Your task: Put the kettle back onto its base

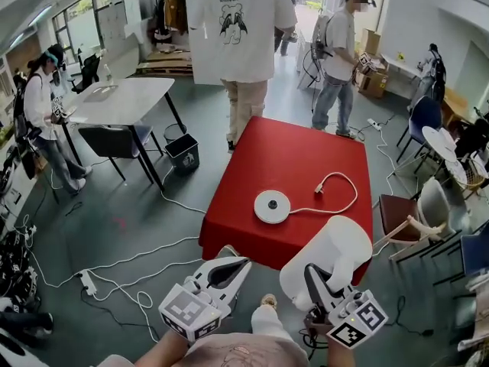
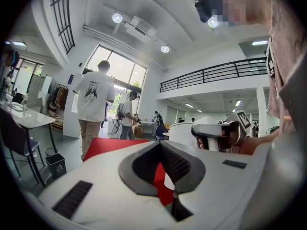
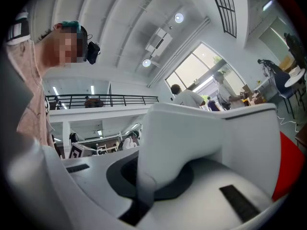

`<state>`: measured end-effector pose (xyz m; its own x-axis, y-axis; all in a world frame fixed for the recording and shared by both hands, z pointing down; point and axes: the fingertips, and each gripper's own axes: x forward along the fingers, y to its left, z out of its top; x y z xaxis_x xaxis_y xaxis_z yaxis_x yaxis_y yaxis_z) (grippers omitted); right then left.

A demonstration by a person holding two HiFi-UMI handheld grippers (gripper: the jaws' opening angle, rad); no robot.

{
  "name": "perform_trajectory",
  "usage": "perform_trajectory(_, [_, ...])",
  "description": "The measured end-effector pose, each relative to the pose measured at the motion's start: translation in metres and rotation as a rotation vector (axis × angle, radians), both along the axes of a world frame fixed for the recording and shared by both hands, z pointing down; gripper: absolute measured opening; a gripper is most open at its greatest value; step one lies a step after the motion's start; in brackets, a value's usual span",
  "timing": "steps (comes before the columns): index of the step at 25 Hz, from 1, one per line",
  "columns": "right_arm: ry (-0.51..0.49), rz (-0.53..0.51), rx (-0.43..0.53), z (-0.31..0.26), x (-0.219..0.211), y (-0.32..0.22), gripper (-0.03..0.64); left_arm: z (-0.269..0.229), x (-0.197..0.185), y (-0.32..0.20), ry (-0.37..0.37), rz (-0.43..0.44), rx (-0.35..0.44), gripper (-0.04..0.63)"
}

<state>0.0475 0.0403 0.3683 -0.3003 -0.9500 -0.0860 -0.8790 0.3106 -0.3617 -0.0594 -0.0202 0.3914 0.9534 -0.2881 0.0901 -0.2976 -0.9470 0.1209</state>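
We hold the white kettle (image 1: 336, 251) in the air just off the near right corner of the red table (image 1: 306, 147), its body lying over the near edge in the head view and resting on nothing. Our right gripper (image 1: 313, 275) is clenched on the kettle's handle: the right gripper view shows the pale strip of the handle pinched between the dark pads, with the kettle's broad white wall rising right behind it. Our left gripper (image 1: 238, 264) hangs beside it, off the near edge and to the left of the kettle. It touches nothing, and its jaws are drawn together with nothing between them; only a sliver of red table shows through the hollow of the pads in the left gripper view. The round white base (image 1: 272, 206) lies flat on the table, close to the near edge and about midway along it, apart from the kettle and bare on top. Its white cord (image 1: 345, 183) loops toward the right edge and curls back to a plug lying near the middle of the table. Beyond the far edge stands a person in a white T-shirt (image 1: 237, 29), and a black bin (image 1: 182, 151) sits on the floor off the far left corner.
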Motion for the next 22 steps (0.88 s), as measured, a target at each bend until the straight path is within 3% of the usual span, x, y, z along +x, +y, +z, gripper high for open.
perform_trajectory(6, [-0.003, -0.021, -0.001, -0.002, 0.019, -0.032, 0.014, -0.001, 0.014, -0.03, -0.007, -0.025, -0.001, -0.015])
perform_trajectory(22, [0.018, -0.098, 0.007, -0.019, 0.117, -0.101, 0.014, -0.011, 0.117, -0.096, -0.003, -0.103, -0.003, -0.015])
